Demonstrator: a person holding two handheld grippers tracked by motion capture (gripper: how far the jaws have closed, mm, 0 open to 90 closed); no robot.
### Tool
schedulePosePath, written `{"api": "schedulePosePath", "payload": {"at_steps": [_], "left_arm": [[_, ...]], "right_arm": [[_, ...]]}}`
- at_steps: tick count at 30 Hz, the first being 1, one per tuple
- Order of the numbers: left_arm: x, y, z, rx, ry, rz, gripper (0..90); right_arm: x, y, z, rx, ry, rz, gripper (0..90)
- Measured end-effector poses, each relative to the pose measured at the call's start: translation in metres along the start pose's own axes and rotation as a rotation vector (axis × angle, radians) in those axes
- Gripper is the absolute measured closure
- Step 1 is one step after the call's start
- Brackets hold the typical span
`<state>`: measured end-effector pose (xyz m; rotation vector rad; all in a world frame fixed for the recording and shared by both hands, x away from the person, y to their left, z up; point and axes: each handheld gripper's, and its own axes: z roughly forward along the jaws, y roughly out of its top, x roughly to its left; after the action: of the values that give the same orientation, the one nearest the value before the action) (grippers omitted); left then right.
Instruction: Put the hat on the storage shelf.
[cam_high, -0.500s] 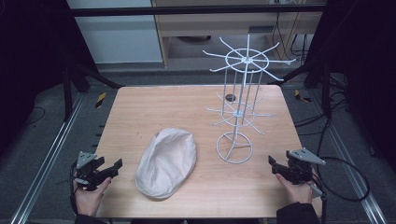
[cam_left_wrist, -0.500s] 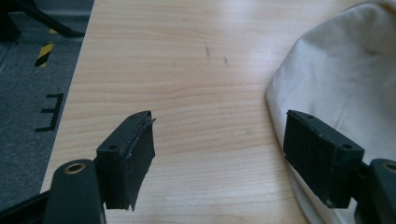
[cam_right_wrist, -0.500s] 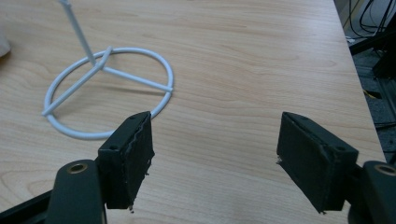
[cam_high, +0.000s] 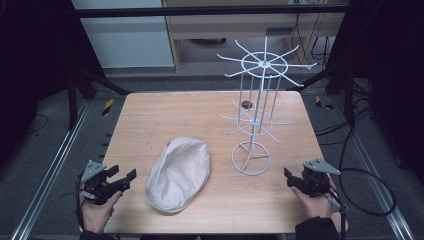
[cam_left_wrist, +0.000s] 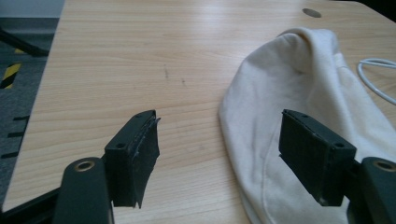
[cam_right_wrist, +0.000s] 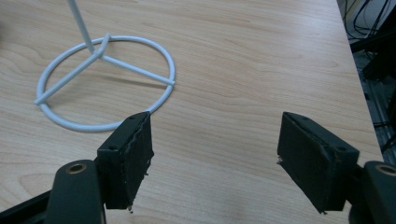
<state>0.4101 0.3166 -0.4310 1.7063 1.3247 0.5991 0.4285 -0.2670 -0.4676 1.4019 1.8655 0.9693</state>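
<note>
Cap just beyond left jaws

High view looked forward and down from above person's side, whole table in frame, far off. Left gripper view sat low at near-left corner, facing across table over cream cap, close. Right gripper view sat low at near-right corner, facing white wire rack base ring, close. Both gripper views shared cap and rack base with high view.
</note>
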Motion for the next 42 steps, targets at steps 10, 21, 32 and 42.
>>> {"api": "schedulePosePath", "payload": {"at_steps": [10, 21, 32, 42], "left_arm": [[-0.019, 0.015, -0.008, -0.008, -0.038, 0.035, 30.3], [-0.034, 0.031, -0.013, -0.019, -0.073, 0.067, 30.5], [-0.043, 0.045, -0.007, 0.007, -0.09, 0.088, 30.6], [-0.058, 0.058, 0.006, 0.063, -0.083, 0.136, 31.5]], "right_arm": [[0.0, 0.0, 0.001, 0.002, -0.013, -0.009, 25.9], [-0.001, -0.003, 0.002, 0.014, -0.019, -0.014, 25.3], [-0.002, -0.003, 0.001, 0.015, -0.022, -0.01, 25.3], [-0.002, -0.003, 0.001, 0.015, -0.02, -0.012, 26.0]]}}
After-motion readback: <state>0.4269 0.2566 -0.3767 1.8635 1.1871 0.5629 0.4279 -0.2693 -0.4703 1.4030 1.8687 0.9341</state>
